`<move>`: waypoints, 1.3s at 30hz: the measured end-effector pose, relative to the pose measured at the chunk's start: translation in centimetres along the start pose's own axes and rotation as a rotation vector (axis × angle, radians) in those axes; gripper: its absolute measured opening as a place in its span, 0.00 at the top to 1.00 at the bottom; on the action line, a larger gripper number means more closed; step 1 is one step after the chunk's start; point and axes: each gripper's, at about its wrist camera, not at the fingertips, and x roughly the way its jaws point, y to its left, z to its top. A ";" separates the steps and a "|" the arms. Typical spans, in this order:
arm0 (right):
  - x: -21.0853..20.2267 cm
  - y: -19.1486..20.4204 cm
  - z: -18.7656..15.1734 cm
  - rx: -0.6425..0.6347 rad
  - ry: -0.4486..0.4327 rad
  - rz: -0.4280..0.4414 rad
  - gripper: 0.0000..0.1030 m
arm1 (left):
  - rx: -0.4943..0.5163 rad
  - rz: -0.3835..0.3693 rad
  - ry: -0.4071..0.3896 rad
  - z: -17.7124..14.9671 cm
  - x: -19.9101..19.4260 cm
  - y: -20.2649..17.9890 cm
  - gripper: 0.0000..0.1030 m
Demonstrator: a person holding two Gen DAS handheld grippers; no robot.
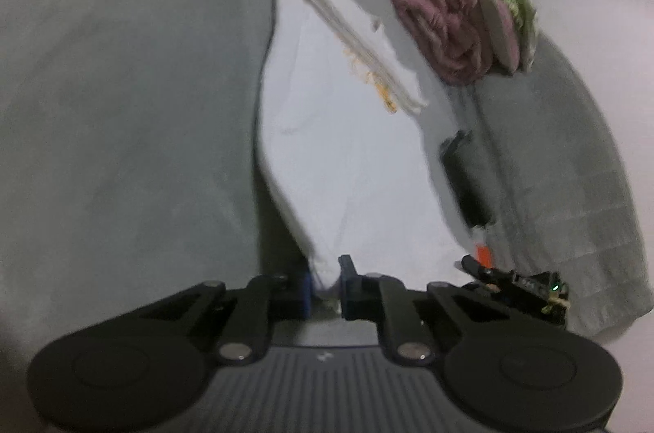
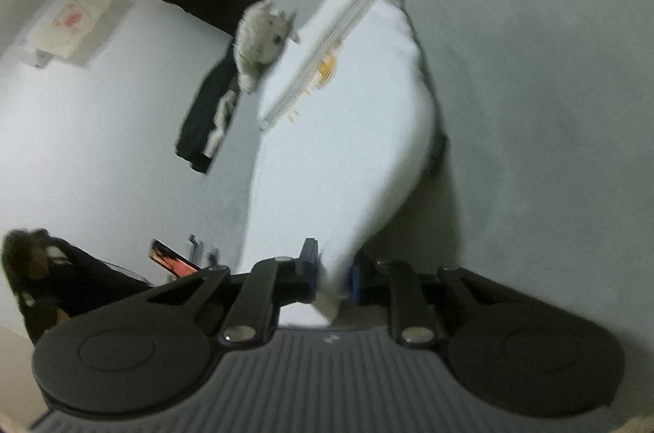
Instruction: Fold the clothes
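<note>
white garment runs up the middle of both frames over grey bedding. left gripper is pinched tight on its near corner at lower centre; right gripper likewise clamps a near corner. pink cloth lies at upper right.

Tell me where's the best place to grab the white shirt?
Probably the near corners, from the near edge. The white shirt lies flat and long, running away from both cameras. The left gripper and the right gripper each pinch a corner there.
</note>
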 end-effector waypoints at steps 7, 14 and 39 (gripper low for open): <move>-0.6 1.1 1.6 0.043 -0.105 0.055 0.81 | -0.084 -0.096 -0.141 2.0 -0.8 -1.1 0.89; 0.9 1.0 3.9 0.128 -0.215 0.065 0.81 | -0.226 -0.101 -0.318 4.4 1.0 -1.5 0.89; 1.7 -1.2 9.3 0.131 -0.421 -0.203 0.37 | -0.127 0.317 -0.429 11.5 4.7 -2.1 0.49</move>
